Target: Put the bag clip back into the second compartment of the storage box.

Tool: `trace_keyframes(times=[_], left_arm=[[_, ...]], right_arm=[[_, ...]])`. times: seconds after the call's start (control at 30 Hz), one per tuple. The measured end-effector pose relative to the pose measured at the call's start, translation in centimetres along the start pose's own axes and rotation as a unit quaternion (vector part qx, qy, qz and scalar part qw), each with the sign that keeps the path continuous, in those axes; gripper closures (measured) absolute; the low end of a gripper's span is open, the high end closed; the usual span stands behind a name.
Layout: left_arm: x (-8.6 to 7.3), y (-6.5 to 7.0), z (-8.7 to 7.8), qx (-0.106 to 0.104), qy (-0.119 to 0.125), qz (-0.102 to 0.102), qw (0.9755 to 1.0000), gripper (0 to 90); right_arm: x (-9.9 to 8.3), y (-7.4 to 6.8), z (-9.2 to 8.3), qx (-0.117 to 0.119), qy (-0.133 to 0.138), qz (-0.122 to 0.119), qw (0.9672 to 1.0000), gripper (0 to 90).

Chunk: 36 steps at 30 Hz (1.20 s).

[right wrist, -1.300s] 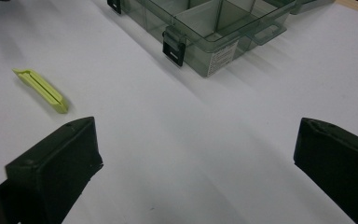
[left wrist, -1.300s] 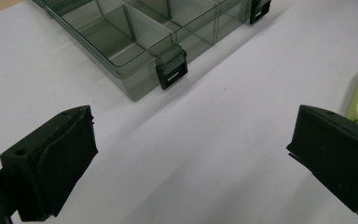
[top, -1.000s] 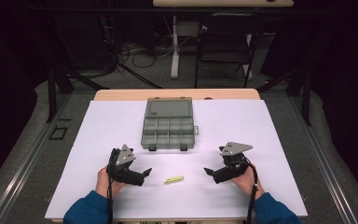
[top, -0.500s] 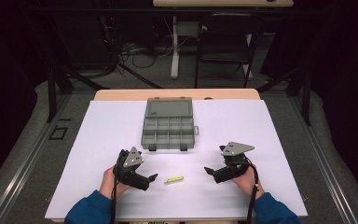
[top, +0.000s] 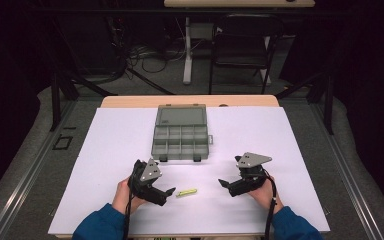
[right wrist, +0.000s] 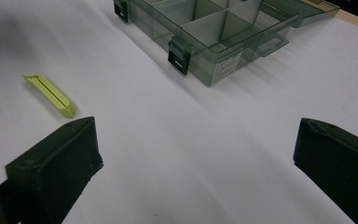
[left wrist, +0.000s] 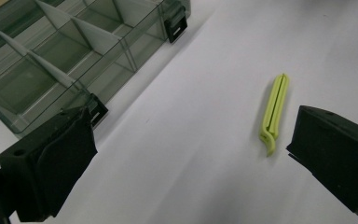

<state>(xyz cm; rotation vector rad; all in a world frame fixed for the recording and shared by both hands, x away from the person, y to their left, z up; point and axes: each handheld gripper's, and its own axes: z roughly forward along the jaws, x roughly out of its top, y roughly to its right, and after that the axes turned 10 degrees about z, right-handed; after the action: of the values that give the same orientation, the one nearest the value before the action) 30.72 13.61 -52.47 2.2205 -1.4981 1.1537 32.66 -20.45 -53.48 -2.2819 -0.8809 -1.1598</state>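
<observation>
The yellow-green clip [left wrist: 273, 112] is seen flat on the bench [top: 280, 130] — just beside one jaw of the left gripper [top: 166, 192], untouched. Both pairs of jaws are held wide apart — the right gripper [top: 223, 183] is kept near.

The small white label [right wrist: 225, 66] on the front wall of the compartment box [right wrist: 214, 32] carries print too fine to read.

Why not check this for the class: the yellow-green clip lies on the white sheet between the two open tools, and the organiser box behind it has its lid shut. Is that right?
One detail is wrong: the organiser box is open, its lid folded back and its compartments bare, as the high view shows. The rest stands: the yellow-green clip lies on the white sheet between the left tool and right tool, both open.
</observation>
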Motion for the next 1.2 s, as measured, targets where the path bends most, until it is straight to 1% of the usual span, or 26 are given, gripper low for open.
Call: trace_keyframes(times=[0.07,0.13,0.2,0.3,0.57,0.67,0.77,0.87,1.03,1.07,1.2], left_arm=[[0.1,0.1,0.2,-0.005,-0.001,0.001,1.0000,0.0],[0.3,0.0,0.4,-0.018,0.000,-0.004,0.9998,0.0],[0.4,0.2,0.6,-0.016,-0.001,-0.001,0.9999,0.2],[0.7,0.4,0.8,-0.018,-0.002,0.004,0.9998,1.4],[1.1,1.0,1.6,-0.036,-0.005,0.014,0.9993,6.1],[1.3,1.2,1.8,-0.037,-0.008,0.023,0.9990,8.8],[1.4,1.6,2.1,-0.036,-0.011,0.027,0.9989,13.7],[1.6,1.9,2.5,-0.041,-0.016,0.038,0.9983,14.4],[1.8,2.3,3.0,-0.047,-0.023,0.047,0.9975,16.5],[1.8,2.4,3.1,-0.046,-0.021,0.047,0.9976,17.8],[1.8,2.6,3.5,-0.051,-0.030,0.056,0.9967,23.4]], right_arm=[[0.0,0.0,0.0,0.001,-0.001,-0.001,1.0000,0.0],[-0.1,-0.1,-0.1,-0.001,0.005,-0.005,1.0000,0.0],[-0.1,-0.2,-0.1,0.000,0.007,-0.010,0.9999,0.0],[-0.1,-0.2,-0.1,0.000,0.006,-0.010,0.9999,0.0],[-0.1,-0.3,0.1,0.001,0.002,-0.012,0.9999,0.0],[-0.1,-0.3,0.1,0.002,0.003,-0.012,0.9999,0.0],[-0.2,-0.3,0.2,0.002,0.003,-0.012,0.9999,0.0],[-0.2,-0.3,0.3,0.001,0.001,-0.013,0.9999,0.0],[-0.2,-0.2,0.3,0.001,0.001,-0.011,0.9999,0.0],[-0.2,-0.2,0.3,0.000,0.001,-0.011,0.9999,0.0],[-0.3,-0.1,0.4,0.000,-0.001,-0.012,0.9999,0.0]])
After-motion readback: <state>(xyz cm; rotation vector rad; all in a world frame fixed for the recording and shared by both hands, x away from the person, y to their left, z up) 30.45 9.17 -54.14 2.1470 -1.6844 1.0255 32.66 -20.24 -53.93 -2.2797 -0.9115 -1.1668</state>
